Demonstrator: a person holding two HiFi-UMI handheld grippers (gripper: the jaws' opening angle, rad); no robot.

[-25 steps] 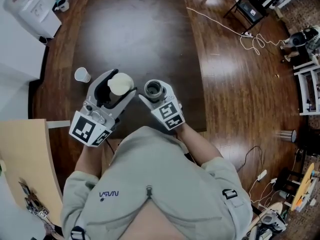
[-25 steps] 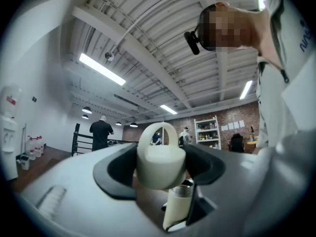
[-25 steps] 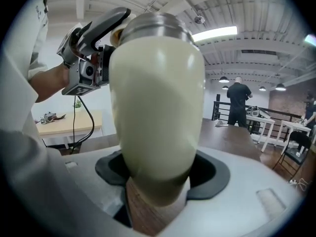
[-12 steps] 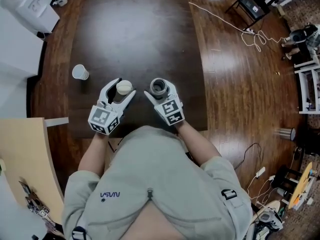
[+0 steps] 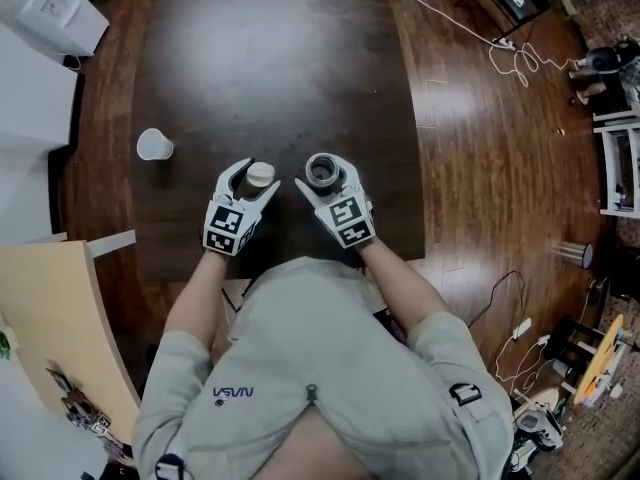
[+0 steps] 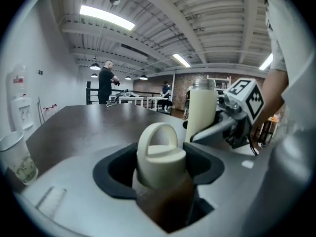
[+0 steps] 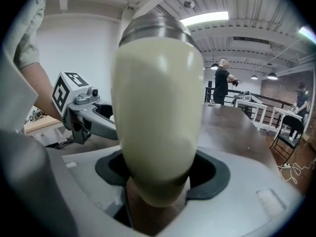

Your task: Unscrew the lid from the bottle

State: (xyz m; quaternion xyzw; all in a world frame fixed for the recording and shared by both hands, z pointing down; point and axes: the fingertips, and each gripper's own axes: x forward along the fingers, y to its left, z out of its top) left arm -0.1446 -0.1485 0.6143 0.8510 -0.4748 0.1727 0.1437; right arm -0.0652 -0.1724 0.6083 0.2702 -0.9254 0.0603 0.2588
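My left gripper (image 5: 256, 175) is shut on a cream lid (image 5: 260, 174) with a loop handle; in the left gripper view the lid (image 6: 158, 154) stands upright between the dark pads. My right gripper (image 5: 324, 173) is shut on the cream bottle (image 5: 322, 171), whose open steel mouth faces up. The bottle's body (image 7: 158, 117) fills the right gripper view, gripped near its base. Lid and bottle are apart, side by side over the near part of the dark table (image 5: 270, 58). From the left gripper view the bottle (image 6: 201, 110) stands to the right.
A white paper cup (image 5: 154, 145) stands on the table left of my left gripper, and shows at that gripper view's left edge as the cup (image 6: 17, 157). A pale wooden board (image 5: 50, 318) lies at the near left. Cables (image 5: 505, 53) run over the floor at the right.
Both grippers have sunk toward the table, the left one much further, and look smaller from the head. The lid and the bottle stay held and apart.
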